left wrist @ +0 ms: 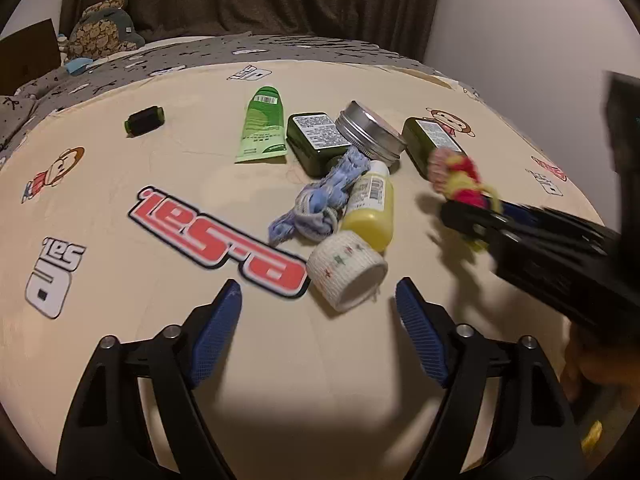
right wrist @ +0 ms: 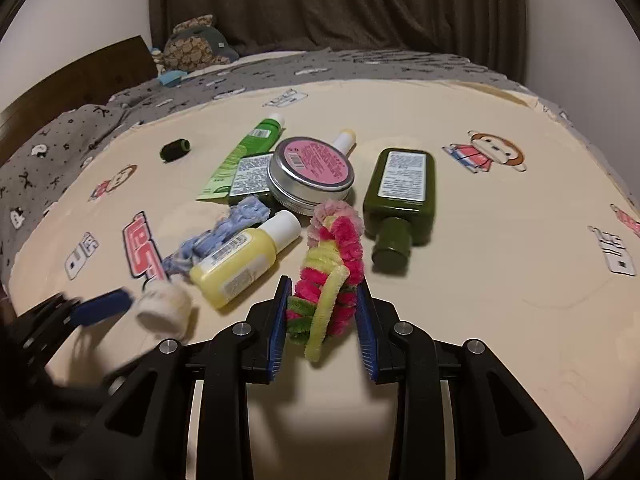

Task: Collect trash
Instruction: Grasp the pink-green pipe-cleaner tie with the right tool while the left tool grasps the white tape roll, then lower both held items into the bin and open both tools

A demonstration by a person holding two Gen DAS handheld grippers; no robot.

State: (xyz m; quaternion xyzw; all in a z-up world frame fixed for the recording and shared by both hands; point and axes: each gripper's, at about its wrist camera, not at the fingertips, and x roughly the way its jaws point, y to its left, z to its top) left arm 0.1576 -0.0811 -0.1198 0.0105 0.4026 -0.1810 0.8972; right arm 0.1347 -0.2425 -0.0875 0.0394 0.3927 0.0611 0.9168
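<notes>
Right gripper [right wrist: 323, 312]: jaws closed partway, clamping a bundle of pipe cleaners [right wrist: 334, 264] in pink, yellow and green. Bundle stands up between the blue pads [right wrist: 280, 320], its lower end sticking out toward the camera. In the left wrist view this gripper [left wrist: 476, 216] enters from the right, blurred, tips pointing left, bundle [left wrist: 460, 176] at its tip.

Left gripper [left wrist: 318, 300]: jaws wide apart, holding nothing, low over the cream sheet [left wrist: 160, 360]. Tape roll [left wrist: 346, 274] lies just beyond the gap between the fingertips; contact cannot be told.

Clutter at centre of the sheet: yellow bottle [left wrist: 370, 210] touching the tape roll, blue rag [left wrist: 320, 200] to its left, tin [left wrist: 370, 132], two dark green bottles [left wrist: 318, 140], green tube [left wrist: 262, 126]. Black spool [left wrist: 144, 120] sits apart, far left.
</notes>
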